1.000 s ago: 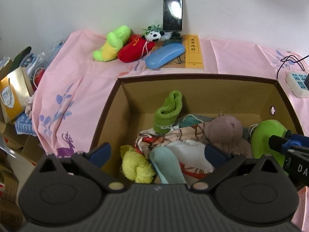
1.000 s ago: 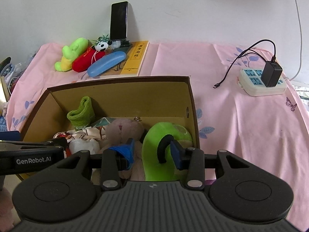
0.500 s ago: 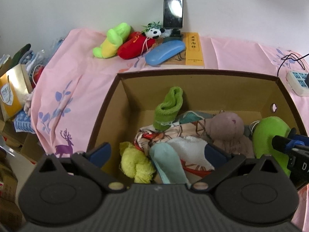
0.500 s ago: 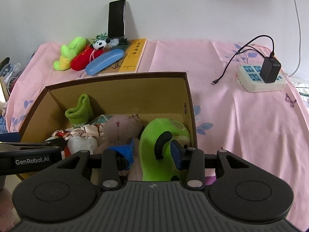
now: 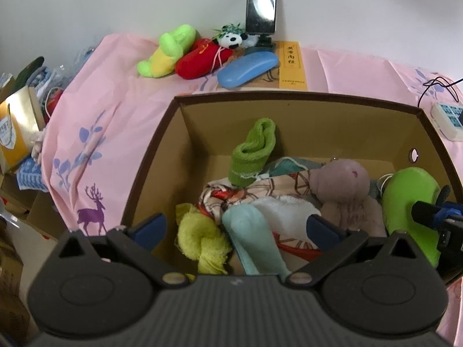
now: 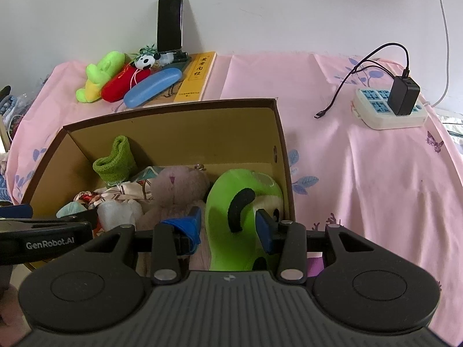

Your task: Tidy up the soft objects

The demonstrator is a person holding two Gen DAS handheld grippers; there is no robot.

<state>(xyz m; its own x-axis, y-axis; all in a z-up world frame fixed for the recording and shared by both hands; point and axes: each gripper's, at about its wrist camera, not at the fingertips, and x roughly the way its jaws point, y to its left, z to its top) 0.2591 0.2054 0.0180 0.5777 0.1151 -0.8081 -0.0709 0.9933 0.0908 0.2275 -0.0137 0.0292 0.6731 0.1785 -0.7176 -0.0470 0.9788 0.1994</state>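
Note:
A cardboard box on the pink cloth holds a green rolled sock, a patterned cloth, a mauve plush bear, a yellow towel, a pale teal piece and a green frog plush. My right gripper is shut on the frog plush at the box's right end. My left gripper is open and empty above the box's near side. A green-yellow plush, a red plush and a small panda lie behind the box.
A blue glasses case, a yellow book and a phone on a stand sit against the back wall. A power strip with charger and cable lies at right. Bags and clutter stand left of the table.
Both grippers have backed away and risen slightly, so the box looks a little smaller. The right gripper still holds the frog plush, now lower in the box's right end.

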